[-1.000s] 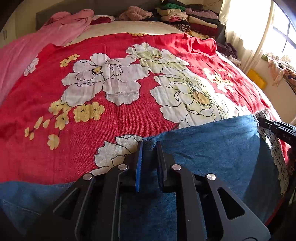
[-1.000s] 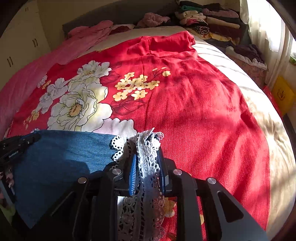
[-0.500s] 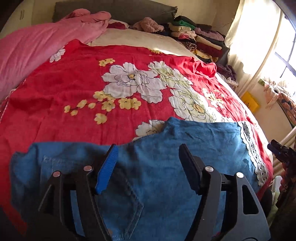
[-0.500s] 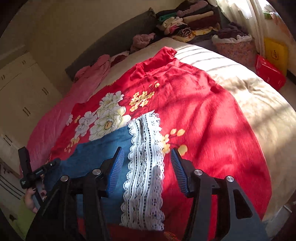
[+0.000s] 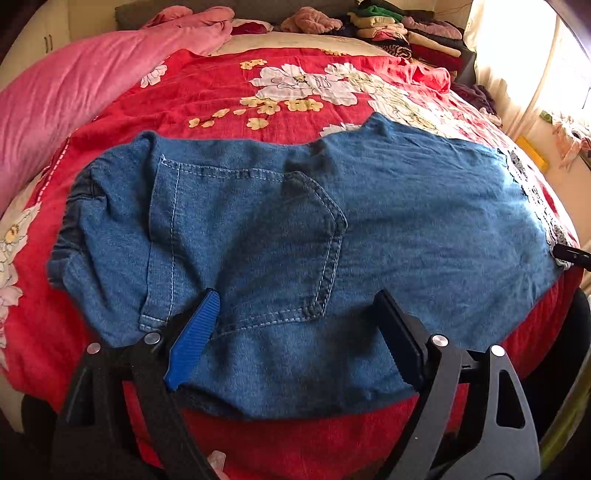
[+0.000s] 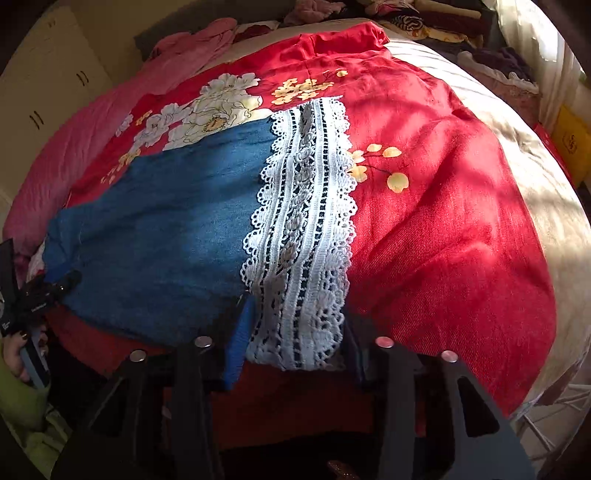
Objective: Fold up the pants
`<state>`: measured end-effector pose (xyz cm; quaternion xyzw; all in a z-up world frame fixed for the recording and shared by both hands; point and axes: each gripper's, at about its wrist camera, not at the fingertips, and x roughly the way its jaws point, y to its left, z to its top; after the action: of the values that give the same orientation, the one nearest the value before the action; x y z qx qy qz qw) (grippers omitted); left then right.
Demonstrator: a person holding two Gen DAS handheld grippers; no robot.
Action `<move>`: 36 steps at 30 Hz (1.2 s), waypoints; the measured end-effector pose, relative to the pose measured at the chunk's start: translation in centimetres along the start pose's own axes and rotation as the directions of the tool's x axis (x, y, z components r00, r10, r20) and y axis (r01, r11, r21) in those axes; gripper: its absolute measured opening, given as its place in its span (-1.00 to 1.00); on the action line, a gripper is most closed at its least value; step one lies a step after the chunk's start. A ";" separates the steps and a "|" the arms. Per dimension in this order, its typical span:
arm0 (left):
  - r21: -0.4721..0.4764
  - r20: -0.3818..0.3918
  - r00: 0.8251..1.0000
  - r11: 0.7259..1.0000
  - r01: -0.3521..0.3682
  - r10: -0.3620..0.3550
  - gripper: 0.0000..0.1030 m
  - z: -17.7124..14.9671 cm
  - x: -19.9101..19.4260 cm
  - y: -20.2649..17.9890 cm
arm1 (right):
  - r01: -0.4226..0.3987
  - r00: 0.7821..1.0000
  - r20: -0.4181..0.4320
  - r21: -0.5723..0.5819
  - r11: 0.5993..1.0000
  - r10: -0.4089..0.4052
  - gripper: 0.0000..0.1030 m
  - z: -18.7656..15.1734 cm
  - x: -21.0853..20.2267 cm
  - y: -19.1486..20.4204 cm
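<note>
Denim pants [image 5: 369,229] lie flat on red floral bedspread [image 5: 229,96], lace hem [image 6: 306,229] at right. Left gripper [image 5: 295,328] opening wide above pants, gripping nothing. Right gripper [image 6: 295,332] closing around hem; pad contact unclear.

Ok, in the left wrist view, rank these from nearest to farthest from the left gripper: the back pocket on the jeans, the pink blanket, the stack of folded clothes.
1. Back pocket: just ahead of the left gripper, on the jeans.
2. Pink blanket: far left, along the bed's edge.
3. Stack of folded clothes: top right, beyond the bed's far end.
</note>
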<state>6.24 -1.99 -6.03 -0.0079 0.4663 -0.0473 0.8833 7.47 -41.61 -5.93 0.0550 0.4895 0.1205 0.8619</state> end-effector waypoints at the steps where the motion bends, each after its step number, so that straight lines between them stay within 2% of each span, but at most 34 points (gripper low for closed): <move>1: -0.004 -0.003 1.000 1.000 0.002 -0.002 0.51 0.0 -0.1 0.1 | 0.026 1.000 0.003 -0.013 1.000 -0.026 -0.63 -0.1 -0.5 0.2; 4: -0.014 -0.003 1.000 1.000 0.012 -0.012 0.51 -0.1 -0.4 0.4 | 0.065 0.998 0.010 -0.029 0.997 -0.065 -0.62 -0.6 -1.4 0.5; 9: -0.005 -0.002 1.000 1.000 0.000 0.000 0.52 -0.3 0.1 0.2 | 0.096 0.995 -0.012 -0.020 0.995 -0.097 -0.52 -0.9 -0.3 0.4; 13: -0.013 0.006 1.000 1.000 0.024 -0.024 0.59 -0.2 -0.9 0.4 | 0.101 0.995 0.019 0.012 0.995 -0.101 -0.12 -1.0 -1.6 0.0; 14: -0.010 0.013 1.000 1.000 0.029 -0.029 0.64 -0.1 -1.2 0.3 | 0.096 0.995 0.038 0.024 0.995 -0.097 -0.07 -1.1 -2.2 -0.1; 15: -0.005 0.023 0.999 0.999 0.033 -0.033 0.71 -0.1 -1.6 0.2 | 0.097 0.993 0.060 0.036 0.995 -0.099 0.08 -1.1 -2.9 -0.1; 18: 0.021 0.048 0.998 0.999 0.044 -0.045 0.73 0.3 -2.7 -0.6 | 0.111 0.985 0.125 0.068 0.992 -0.119 0.39 -1.2 -4.6 -0.3; 19: 0.030 0.056 0.997 0.999 0.044 -0.046 0.74 0.5 -2.9 -0.9 | 0.115 0.981 0.147 0.073 0.991 -0.124 0.43 -1.2 -5.1 -0.2; 23: 0.067 0.077 0.995 0.996 0.057 -0.062 0.80 1.8 -3.2 -2.7 | 0.099 0.969 0.221 0.056 0.994 -0.109 0.54 -0.8 -6.2 1.2; 26: 0.101 0.087 0.993 0.993 0.066 -0.075 0.81 3.4 -2.6 -4.7 | 0.089 0.967 0.242 -0.015 0.996 -0.083 0.54 -0.5 -5.5 3.8; 33: 0.207 0.073 0.986 0.969 0.131 -0.149 0.81 6.1 -0.1 -10.3 | 0.050 0.990 0.140 -0.146 0.988 -0.030 0.54 -0.8 -0.3 9.2; 36: 0.242 0.041 0.990 0.962 0.125 -0.139 0.81 6.4 1.8 -11.7 | 0.093 0.994 0.078 -0.150 0.984 -0.082 0.54 -1.0 1.5 9.3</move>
<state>11.63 -13.96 -3.23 0.0662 0.4301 -0.1615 0.8857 5.93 -32.28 -5.70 -0.0285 0.4495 0.1178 0.8850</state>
